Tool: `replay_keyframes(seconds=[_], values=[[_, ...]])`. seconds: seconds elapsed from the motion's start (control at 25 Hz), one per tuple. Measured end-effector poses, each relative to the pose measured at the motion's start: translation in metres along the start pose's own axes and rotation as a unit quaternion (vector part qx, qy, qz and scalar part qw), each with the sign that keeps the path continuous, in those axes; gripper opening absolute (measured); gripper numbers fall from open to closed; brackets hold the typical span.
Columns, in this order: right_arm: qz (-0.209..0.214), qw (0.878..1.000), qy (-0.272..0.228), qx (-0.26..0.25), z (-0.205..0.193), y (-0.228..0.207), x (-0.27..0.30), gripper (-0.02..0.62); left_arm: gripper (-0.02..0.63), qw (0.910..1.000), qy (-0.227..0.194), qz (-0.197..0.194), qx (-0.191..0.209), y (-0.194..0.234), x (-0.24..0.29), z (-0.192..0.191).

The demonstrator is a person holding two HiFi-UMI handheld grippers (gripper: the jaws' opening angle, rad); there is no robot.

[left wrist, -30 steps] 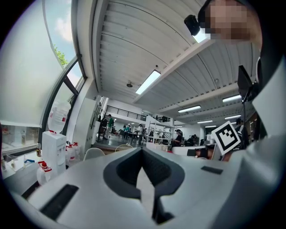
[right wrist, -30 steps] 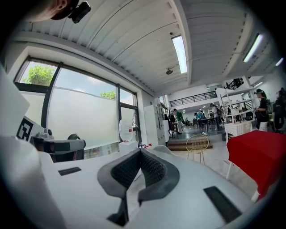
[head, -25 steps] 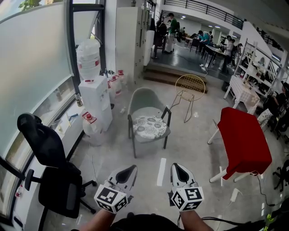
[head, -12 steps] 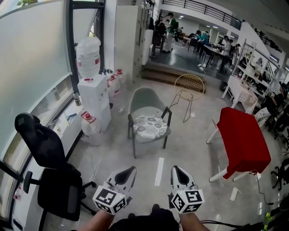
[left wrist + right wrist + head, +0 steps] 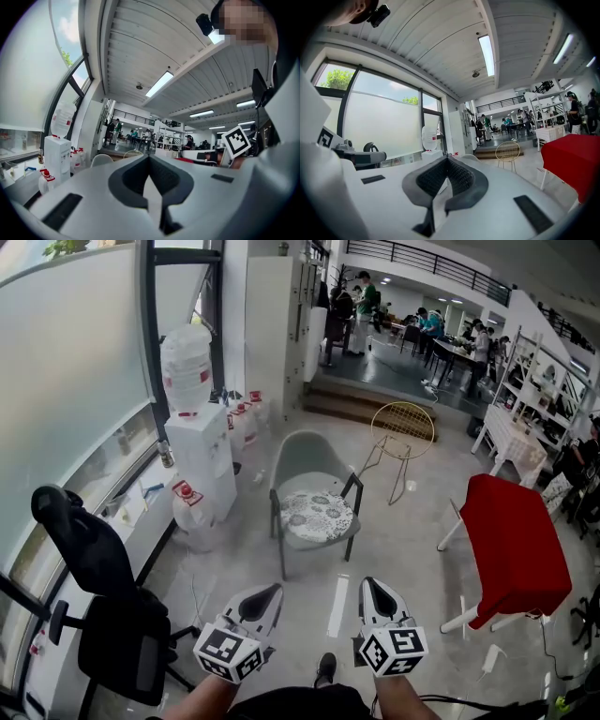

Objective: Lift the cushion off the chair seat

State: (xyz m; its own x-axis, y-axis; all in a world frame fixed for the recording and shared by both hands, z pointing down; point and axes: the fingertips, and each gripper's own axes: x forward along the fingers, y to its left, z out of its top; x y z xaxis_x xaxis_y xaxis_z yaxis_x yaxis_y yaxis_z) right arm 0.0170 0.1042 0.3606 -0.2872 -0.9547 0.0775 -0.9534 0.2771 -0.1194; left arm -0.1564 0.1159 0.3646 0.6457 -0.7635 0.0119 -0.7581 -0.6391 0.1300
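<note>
Overhead, a tall frosted glass window wall (image 5: 75,381) fills the left side of the head view, and a pale grey polished floor (image 5: 412,531) spreads from it to the far desks, where people stand and sit. On the right a table (image 5: 516,549) draped in a bright red cloth stands on white legs. At the lower left, close to the window, is a black mesh-backed office chair (image 5: 98,601). Farther back along the same side a white box-shaped water dispenser (image 5: 202,460) carries a clear upturned bottle (image 5: 186,367) on top. Near the middle of the floor stands a grey-green shell armchair (image 5: 312,454) on dark legs, and the round white cushion (image 5: 317,515) with a grey flower pattern lies flat on its seat, covering most of it. Behind and to the right of the armchair stands a gold wire chair (image 5: 404,426) with a round back. At the bottom of the view the two white grippers are held side by side, level and pointing toward the armchair, both well apart from it and the cushion. The left gripper (image 5: 273,590) has its dark-padded jaws pressed together with nothing between them, and the right gripper (image 5: 367,583) likewise has its jaws brought tip to tip, empty. Between them, lower down, a black shoe (image 5: 325,669) rests on the floor.
</note>
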Motion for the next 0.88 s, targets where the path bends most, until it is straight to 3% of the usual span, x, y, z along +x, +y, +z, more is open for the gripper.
replay_keyframes(seconds=[0.4,0.88], values=[[0.013,1.000,-0.005,0.008,0.016,-0.066,0.053,0.006,0.007,0.9989,0.001,0.039,0.028,0.006,0.086,0.012],[0.008,1.000,-0.009,0.023,0.030,-0.151,0.093,0.006,0.008,0.9988,-0.001,0.029,0.040,-0.009,0.181,0.020]])
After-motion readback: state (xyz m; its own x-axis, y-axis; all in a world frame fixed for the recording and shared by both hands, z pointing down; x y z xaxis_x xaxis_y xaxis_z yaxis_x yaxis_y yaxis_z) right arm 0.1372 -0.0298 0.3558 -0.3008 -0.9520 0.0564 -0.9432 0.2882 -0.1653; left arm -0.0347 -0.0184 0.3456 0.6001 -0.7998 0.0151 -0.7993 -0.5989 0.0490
